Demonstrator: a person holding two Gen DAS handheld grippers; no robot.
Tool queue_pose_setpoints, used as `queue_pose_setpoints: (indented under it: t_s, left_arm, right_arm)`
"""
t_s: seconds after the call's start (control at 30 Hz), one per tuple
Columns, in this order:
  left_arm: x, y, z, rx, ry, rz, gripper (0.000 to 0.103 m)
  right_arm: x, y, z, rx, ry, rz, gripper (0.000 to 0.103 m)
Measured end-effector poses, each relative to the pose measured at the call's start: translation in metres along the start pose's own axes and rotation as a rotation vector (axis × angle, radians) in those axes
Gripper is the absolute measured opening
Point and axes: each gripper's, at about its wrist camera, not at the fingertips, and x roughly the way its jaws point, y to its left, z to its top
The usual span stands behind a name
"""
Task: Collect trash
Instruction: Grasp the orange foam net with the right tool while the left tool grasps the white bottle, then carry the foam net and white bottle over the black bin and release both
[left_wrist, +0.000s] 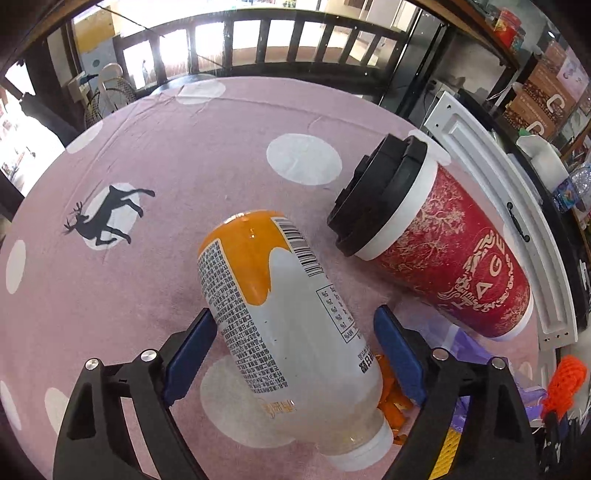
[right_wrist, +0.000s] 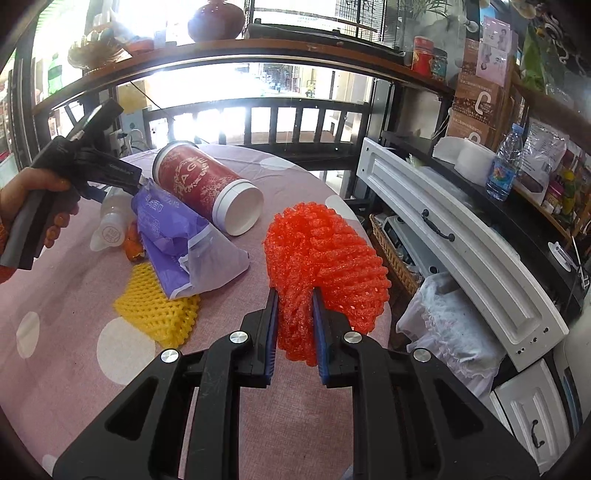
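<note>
A plastic bottle (left_wrist: 258, 266) with an orange and white label lies on its side on the pink tablecloth (left_wrist: 184, 147), cap toward me. My left gripper (left_wrist: 294, 314) stands open astride it; the left pad is at the bottle's side and the right pad is a little apart from it. Next to it lies a red paper cup (left_wrist: 454, 258) with a black lid. My right gripper (right_wrist: 295, 293) is shut on an orange foam net (right_wrist: 325, 251), held above the table's right edge. The cup (right_wrist: 203, 184) and bottle (right_wrist: 110, 221) also show in the right wrist view.
A purple tissue packet (right_wrist: 177, 236), a yellow foam net (right_wrist: 162, 310) and orange peel (right_wrist: 133, 243) lie near the bottle. A hand (right_wrist: 48, 206) holds the left gripper's handle. White drawers (right_wrist: 443, 229), a wicker basket (right_wrist: 391, 251) and a white cloth (right_wrist: 454, 325) stand right of the table.
</note>
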Motion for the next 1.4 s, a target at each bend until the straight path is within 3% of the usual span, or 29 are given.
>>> queue_pose_setpoints:
  t_s: [0.27, 0.33, 0.57, 0.8, 0.97, 1.17, 1.4]
  left_arm:
    - [0.006, 0.007, -0.004, -0.035, 0.007, -0.021, 0.069]
    - [0.004, 0.011, -0.006, -0.045, 0.002, -0.026, 0.061]
    - [-0.007, 0.027, -0.022, -0.064, -0.034, -0.057, 0.061]
    - [-0.038, 0.039, -0.056, -0.049, -0.125, -0.114, 0.061]
    - [-0.074, 0.039, -0.089, 0.003, -0.234, -0.127, 0.061]
    - [-0.118, 0.021, -0.133, 0.092, -0.369, -0.142, 0.061]
    - [-0.147, -0.016, -0.177, 0.175, -0.458, -0.197, 0.061]
  right_arm:
    - [-0.005, -0.003, -0.006, 0.013, 0.001, -0.004, 0.018]
    - [-0.006, -0.003, -0.008, 0.021, 0.001, -0.003, 0.018]
    - [-0.012, -0.001, -0.016, 0.044, -0.008, 0.01, 0.018]
    - [-0.02, -0.001, -0.025, 0.078, -0.018, 0.02, 0.018]
    - [-0.029, 0.0, -0.038, 0.099, -0.024, 0.027, 0.018]
    - [-0.048, 0.0, -0.059, 0.135, -0.044, 0.025, 0.018]
    - [-0.079, -0.006, -0.093, 0.189, -0.069, 0.006, 0.018]
